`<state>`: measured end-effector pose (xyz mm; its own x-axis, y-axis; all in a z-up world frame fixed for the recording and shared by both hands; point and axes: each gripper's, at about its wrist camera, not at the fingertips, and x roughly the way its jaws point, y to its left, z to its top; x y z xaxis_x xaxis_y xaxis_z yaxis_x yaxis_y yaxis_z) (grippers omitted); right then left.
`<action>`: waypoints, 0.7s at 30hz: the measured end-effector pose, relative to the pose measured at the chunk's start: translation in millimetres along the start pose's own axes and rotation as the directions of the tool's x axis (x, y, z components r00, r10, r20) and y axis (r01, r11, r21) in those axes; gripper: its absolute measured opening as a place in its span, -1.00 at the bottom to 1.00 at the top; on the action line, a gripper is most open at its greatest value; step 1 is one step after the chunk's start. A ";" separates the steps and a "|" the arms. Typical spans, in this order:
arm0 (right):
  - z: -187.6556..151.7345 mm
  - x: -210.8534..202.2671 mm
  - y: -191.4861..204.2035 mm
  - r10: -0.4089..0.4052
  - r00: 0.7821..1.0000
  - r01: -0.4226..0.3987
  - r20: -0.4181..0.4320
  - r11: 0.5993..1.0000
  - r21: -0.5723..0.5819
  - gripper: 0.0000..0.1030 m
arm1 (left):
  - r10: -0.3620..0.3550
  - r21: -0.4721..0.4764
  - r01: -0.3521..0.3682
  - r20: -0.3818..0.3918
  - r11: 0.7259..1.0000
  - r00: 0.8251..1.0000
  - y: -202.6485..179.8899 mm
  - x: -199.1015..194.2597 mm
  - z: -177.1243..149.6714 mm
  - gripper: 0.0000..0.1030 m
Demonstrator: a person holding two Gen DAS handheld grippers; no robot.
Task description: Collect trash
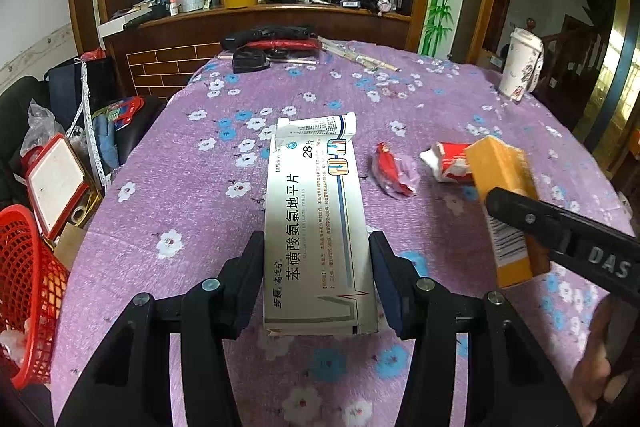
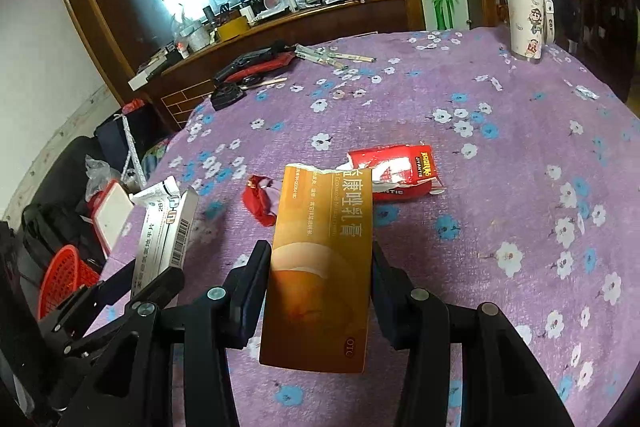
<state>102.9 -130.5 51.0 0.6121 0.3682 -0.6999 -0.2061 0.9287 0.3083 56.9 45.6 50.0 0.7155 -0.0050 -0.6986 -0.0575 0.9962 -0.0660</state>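
Observation:
My left gripper is shut on a white medicine box with blue print, held above the purple flowered tablecloth. A white tube lies on the cloth just beyond the box's far end. My right gripper is shut on an orange carton; the left wrist view shows that carton at the right. On the cloth ahead lie a crumpled red wrapper and a torn red and white carton. The white medicine box also shows at the left in the right wrist view.
A red mesh basket sits off the table's left edge, beside a red-rimmed box. A tall white cup stands at the far right. Black and red items and chopsticks lie at the table's far edge before a wooden cabinet.

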 end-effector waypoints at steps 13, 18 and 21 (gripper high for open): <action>-30.0 -27.9 47.7 0.050 0.999 -0.050 -0.019 0.997 -0.053 -0.01 | 0.063 -0.011 -0.062 0.032 0.998 0.998 43.7 -51.2 -29.5 -0.02; -32.7 -29.4 71.6 0.054 0.998 -0.056 -0.027 0.994 -0.091 -0.01 | 0.073 -0.038 -0.071 0.060 0.997 0.995 64.9 -72.2 -34.6 -0.02; -33.1 -30.8 92.5 0.065 0.997 -0.068 -0.029 0.990 -0.121 -0.01 | 0.082 -0.063 -0.077 0.080 0.995 0.993 81.2 -84.4 -35.1 -0.02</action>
<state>39.7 -54.4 79.7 0.5748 0.4292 -0.6967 -0.3380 0.8999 0.2755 -32.6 123.8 78.6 0.7619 0.0834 -0.6423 -0.1562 0.9861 -0.0574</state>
